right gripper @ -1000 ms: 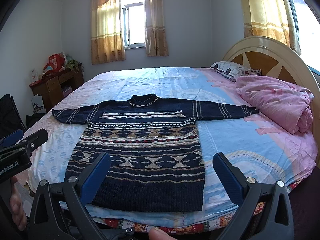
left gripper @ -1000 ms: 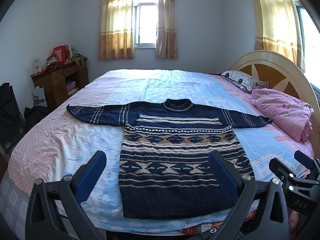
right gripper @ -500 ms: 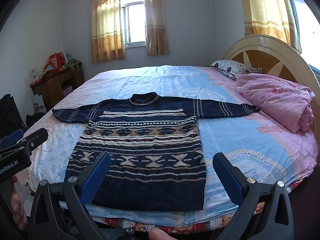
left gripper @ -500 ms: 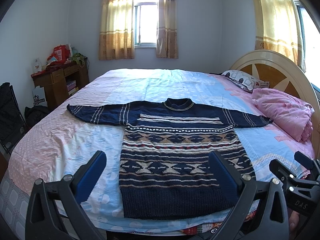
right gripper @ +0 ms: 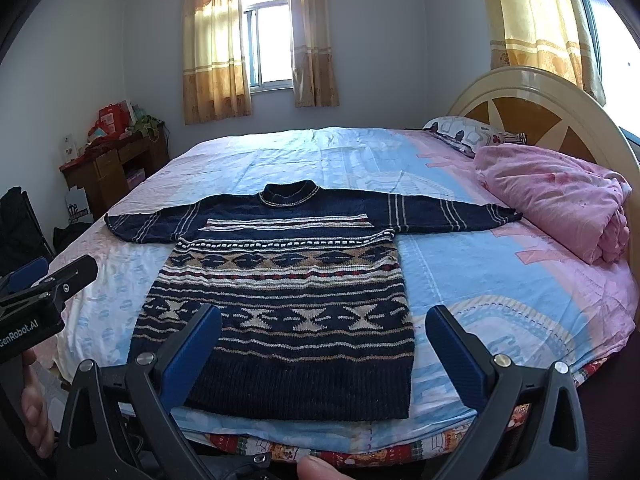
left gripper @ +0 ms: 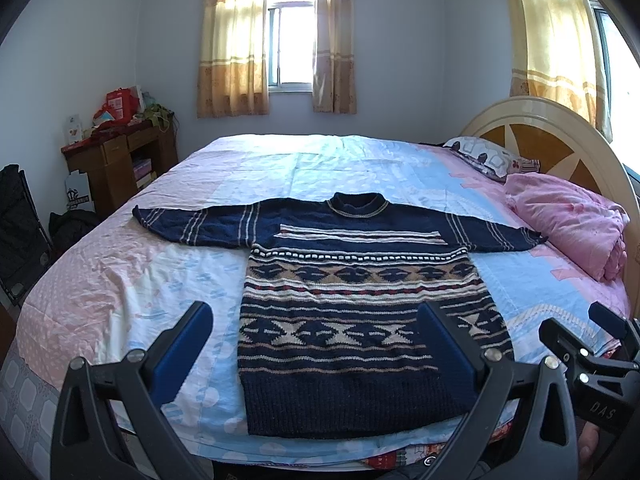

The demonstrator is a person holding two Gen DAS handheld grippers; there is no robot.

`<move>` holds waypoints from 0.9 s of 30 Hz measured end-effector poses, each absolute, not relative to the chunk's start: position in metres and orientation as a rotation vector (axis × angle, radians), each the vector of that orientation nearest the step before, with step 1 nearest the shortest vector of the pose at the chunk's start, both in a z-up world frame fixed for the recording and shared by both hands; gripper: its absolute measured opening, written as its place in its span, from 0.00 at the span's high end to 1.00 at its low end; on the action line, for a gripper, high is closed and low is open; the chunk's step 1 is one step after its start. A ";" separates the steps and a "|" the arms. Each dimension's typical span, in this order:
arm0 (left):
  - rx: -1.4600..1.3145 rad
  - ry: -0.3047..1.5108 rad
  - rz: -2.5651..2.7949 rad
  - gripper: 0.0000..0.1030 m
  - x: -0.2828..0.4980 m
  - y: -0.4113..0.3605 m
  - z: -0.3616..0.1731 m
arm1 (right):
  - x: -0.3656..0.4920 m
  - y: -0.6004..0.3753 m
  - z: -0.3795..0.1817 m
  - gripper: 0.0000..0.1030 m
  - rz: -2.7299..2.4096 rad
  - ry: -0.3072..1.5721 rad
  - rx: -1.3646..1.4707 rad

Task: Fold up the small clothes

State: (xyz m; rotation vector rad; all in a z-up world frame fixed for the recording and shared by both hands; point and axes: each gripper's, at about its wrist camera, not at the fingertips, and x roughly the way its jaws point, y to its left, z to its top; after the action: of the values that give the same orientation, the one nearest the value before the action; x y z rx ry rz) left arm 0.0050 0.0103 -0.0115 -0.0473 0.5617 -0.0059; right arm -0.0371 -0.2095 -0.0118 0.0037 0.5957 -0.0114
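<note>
A navy patterned knit sweater point(left gripper: 352, 304) lies flat on the bed, face up, both sleeves spread out sideways, hem toward me; it also shows in the right wrist view point(right gripper: 288, 292). My left gripper point(left gripper: 316, 320) is open and empty, held off the near edge of the bed in front of the hem's left half. My right gripper point(right gripper: 324, 324) is open and empty, in front of the hem's right corner. Each gripper shows at the edge of the other's view, the right one point(left gripper: 592, 352) and the left one point(right gripper: 40, 292).
The bed point(left gripper: 132, 280) has a pink and blue sheet. A folded pink quilt point(left gripper: 568, 224) and a pillow point(left gripper: 484, 156) lie by the round headboard point(left gripper: 560, 148) at right. A cluttered wooden desk point(left gripper: 116, 156) and dark bags point(left gripper: 20, 220) stand at left.
The right wrist view has shifted slightly, with the sweater sitting a little lower and nearer. The left gripper has barely moved. Both grippers stay open.
</note>
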 end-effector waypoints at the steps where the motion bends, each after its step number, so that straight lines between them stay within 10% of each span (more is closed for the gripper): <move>1: -0.047 0.563 -0.006 0.00 0.005 0.011 -0.012 | -0.037 -0.209 -0.012 0.01 -0.011 0.597 0.004; 27: 0.225 0.651 0.038 0.00 0.173 0.023 -0.072 | 0.114 -0.329 -0.101 0.01 -0.099 0.832 0.025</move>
State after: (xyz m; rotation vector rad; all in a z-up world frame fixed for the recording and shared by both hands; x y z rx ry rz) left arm 0.1732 0.0226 -0.0721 0.2252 0.6508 0.0380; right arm 0.1138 -0.3289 -0.1007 0.0249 0.8322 -0.0995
